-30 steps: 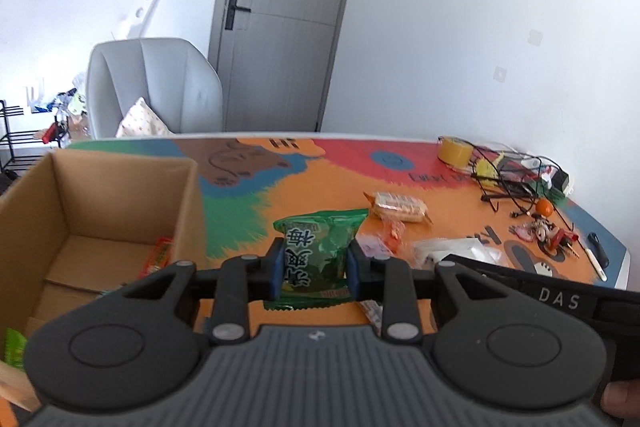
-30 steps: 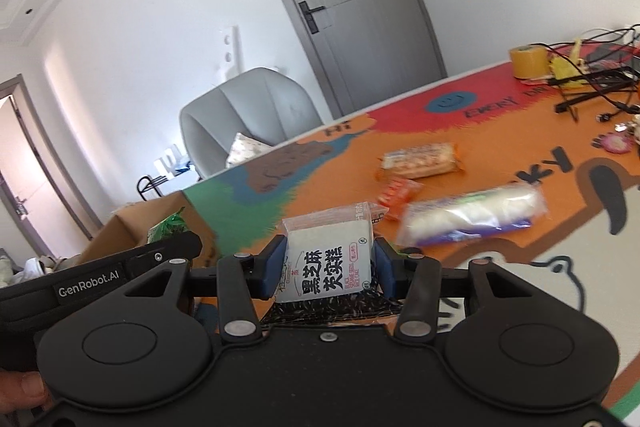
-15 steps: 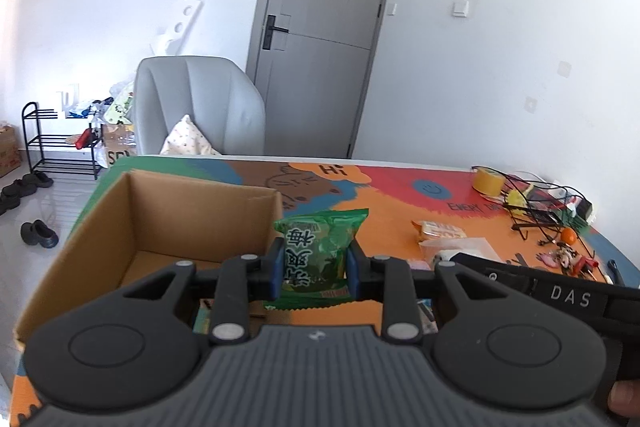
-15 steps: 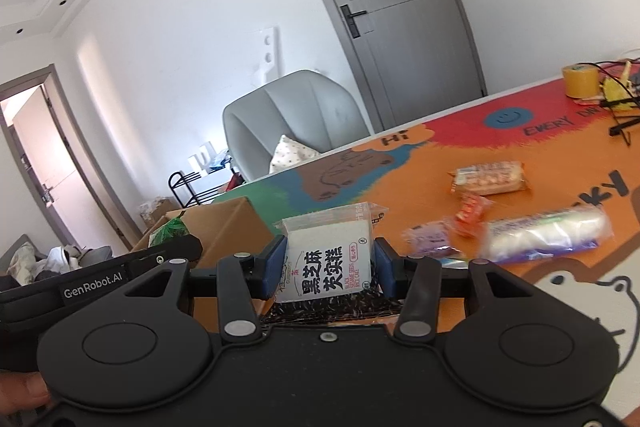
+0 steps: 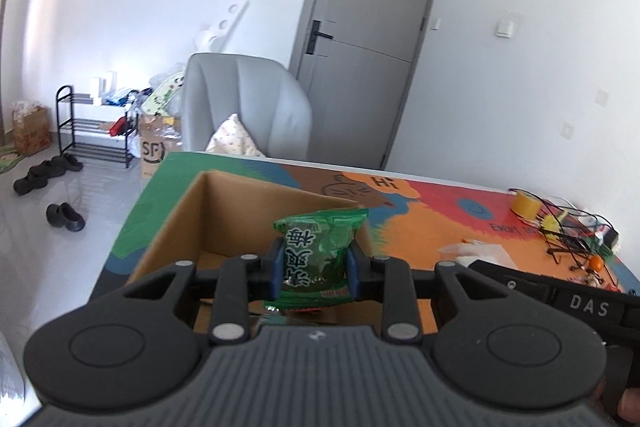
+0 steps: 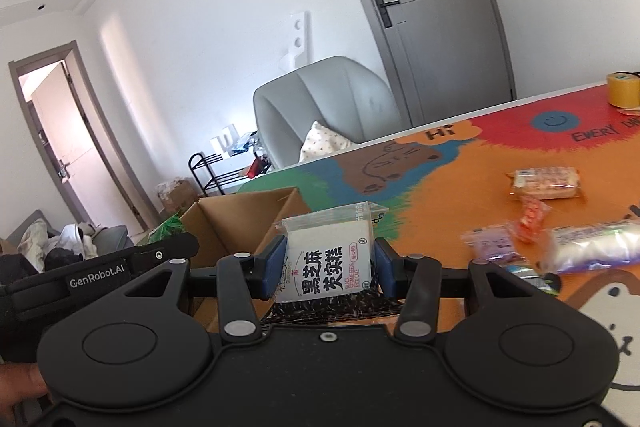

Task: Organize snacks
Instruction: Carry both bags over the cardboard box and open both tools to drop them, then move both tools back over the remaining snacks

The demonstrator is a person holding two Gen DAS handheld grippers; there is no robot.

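Note:
My left gripper (image 5: 314, 273) is shut on a green snack packet (image 5: 316, 251) and holds it over the open cardboard box (image 5: 188, 211) at the table's left end. My right gripper (image 6: 328, 267) is shut on a white black-sesame rice cake packet (image 6: 328, 259), held above the table just right of the same box (image 6: 224, 223). Several more snacks lie on the orange mat: a long biscuit pack (image 6: 544, 181), a small orange packet (image 6: 530, 217), a purple packet (image 6: 494, 245) and a clear white-and-purple pack (image 6: 596, 245).
A grey armchair (image 5: 244, 107) stands behind the table's far edge. A roll of yellow tape (image 5: 525, 205) and tangled cables (image 5: 576, 231) lie at the far right. Shoes and a black rack (image 5: 92, 131) are on the floor at left.
Both grippers have moved left toward the box with their packets; the left one now holds the green packet above the box opening.

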